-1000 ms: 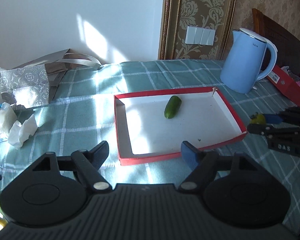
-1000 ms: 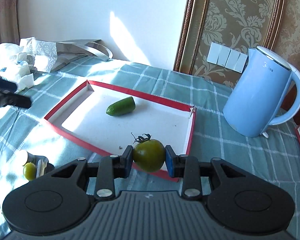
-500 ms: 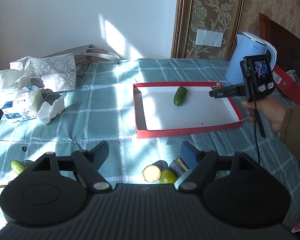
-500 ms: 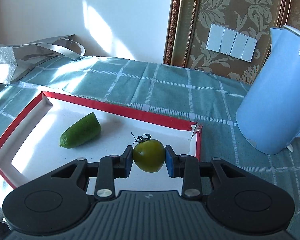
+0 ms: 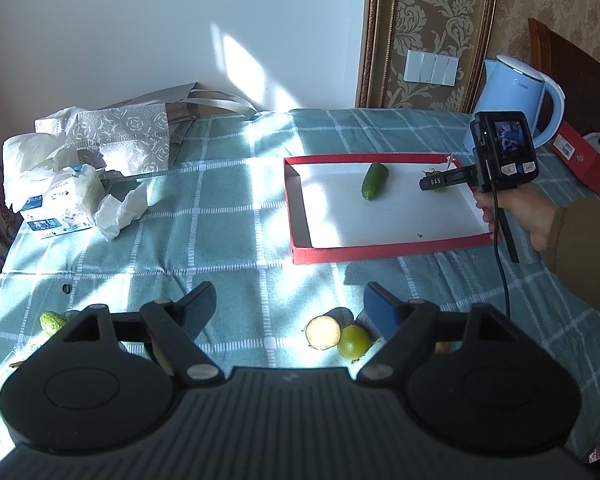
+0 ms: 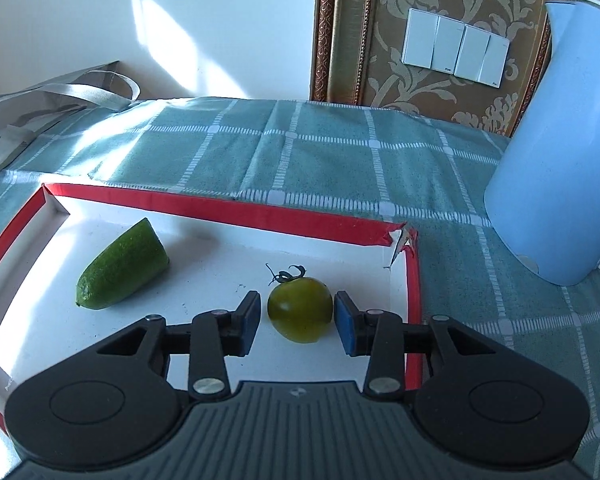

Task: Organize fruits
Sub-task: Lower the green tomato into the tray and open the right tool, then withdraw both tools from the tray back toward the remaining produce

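Two pieces sit in the shallow red-rimmed white cardboard tray (image 6: 308,222): the short green cucumber (image 6: 122,266) and the round green tomato (image 6: 300,314), which the right gripper (image 6: 296,322) has just been opening around, pads now clear of it; the left gripper (image 5: 290,310) hovers with fingers apart and empty above the yellow-green lime (image 5: 353,341) and cut pale half-fruit (image 5: 323,332) on the checked cloth, so most sorting looks left.

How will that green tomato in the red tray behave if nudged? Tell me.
The green tomato is round, so it probably rolls on the red tray's smooth white floor. Its glossy skin looks slippery. The right gripper, jaws just opened, no longer steadies it.

A pale blue electric kettle (image 6: 556,152) is standing on the green checked tablecloth (image 6: 340,160), while a silver patterned bag (image 5: 128,140) and crumpled tissues (image 5: 120,210) are lying near the wall.
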A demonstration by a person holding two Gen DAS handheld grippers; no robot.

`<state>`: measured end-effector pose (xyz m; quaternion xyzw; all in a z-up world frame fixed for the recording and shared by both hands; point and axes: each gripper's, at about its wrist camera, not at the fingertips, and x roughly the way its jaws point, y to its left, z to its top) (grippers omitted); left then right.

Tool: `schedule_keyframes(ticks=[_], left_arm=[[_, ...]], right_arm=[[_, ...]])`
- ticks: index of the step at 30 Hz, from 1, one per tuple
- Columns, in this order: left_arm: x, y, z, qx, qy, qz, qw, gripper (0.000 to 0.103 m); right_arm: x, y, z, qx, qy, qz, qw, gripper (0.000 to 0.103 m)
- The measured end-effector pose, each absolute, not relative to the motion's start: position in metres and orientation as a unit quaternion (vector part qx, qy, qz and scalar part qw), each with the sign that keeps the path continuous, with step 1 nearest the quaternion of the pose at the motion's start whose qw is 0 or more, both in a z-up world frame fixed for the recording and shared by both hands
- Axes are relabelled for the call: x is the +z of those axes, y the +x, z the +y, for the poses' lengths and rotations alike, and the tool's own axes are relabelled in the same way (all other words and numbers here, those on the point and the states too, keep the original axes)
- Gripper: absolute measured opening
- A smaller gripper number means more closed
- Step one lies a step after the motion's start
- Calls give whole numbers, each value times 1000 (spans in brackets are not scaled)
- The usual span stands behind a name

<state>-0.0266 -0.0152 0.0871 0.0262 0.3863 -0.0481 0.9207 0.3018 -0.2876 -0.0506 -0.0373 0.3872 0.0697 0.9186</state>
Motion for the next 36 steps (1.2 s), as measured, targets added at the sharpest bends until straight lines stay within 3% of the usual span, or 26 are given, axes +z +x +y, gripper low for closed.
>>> schedule_keyframes(ticks=[5,9,11,15,21,23,25,26,31,34,35,36], left_arm=[[91,-27,-20,-54,34,380,923,82],[96,-27,-25,-62,28,369,927,86],[100,-25,-28,-64,18,364,929,87],[112,-21,-34,-60,-1,334,941,100],[117,-9,-49,-72,-25,328,942,101],[116,-5,-56,-78,-38,331,940,101],[115,-3,-63,-80,-43,331,939,101],[115,-3,-66,-78,-44,330,940,101],[114,-5,-73,-68,-46,341,937,101],[115,-12,-74,-59,-43,339,938,101],[115,-14,-73,-55,-45,336,939,101],[115,-16,-73,-53,-47,337,939,101]], right_arm=[[-38,293,-287,62,-48,364,928,79],[-20,282,-295,61,-27,359,931,91],[-8,272,-302,51,-6,358,932,93],[27,244,-314,27,36,369,929,96],[82,170,-347,75,178,314,930,103],[88,159,-347,92,193,358,909,103],[85,155,-338,86,141,436,885,103],[86,146,-339,67,132,433,889,103],[124,117,-365,13,184,377,908,103],[135,94,-377,23,198,271,942,103],[125,92,-381,30,208,283,936,103],[111,103,-382,54,214,349,911,103]])
